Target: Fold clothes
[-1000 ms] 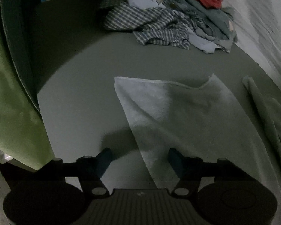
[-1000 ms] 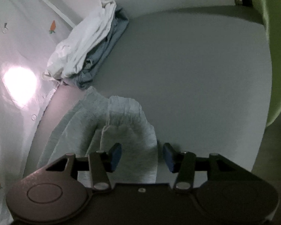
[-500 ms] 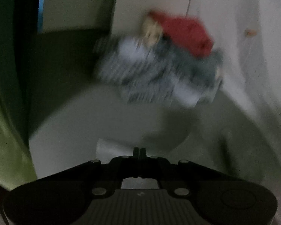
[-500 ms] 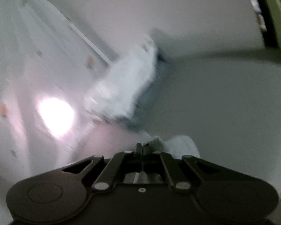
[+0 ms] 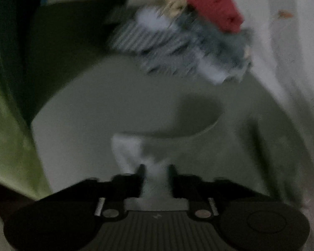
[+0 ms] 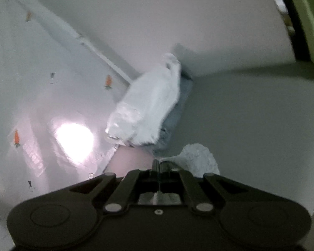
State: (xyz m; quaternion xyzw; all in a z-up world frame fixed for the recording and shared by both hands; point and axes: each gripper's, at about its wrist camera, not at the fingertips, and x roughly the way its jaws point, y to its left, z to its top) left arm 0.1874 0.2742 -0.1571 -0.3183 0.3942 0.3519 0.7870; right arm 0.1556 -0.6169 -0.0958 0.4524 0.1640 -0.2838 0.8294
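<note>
The pale cloth lies on the near part of the grey desk, one corner drawn up off the surface; that corner stands bunched between the fingers of the left gripper, which sit partly apart after having just been opening; the view is blurred, and I cannot tell whether the pads press the fabric or merely flank it. The right gripper has its fingers closed tight together; a fold of the same cloth bulges just to the right of the tips and seems to be pinched there, though the pinch itself is too small to make out.

Further off, a jumbled heap of unfolded clothes, checked, blue-grey and red, sits at the far end of the desk in the left view; in the right view a white garment lies over a blue one at the desk's far left edge, against a white sheet printed with small carrots; a green fabric hangs along the desk's left side.

I judge this to be the lift that begins a fold, both near corners raised together; the next move calls for carrying them forward over the far edge at an even height, and the left grip likely wants firming first, or that corner may slip.
</note>
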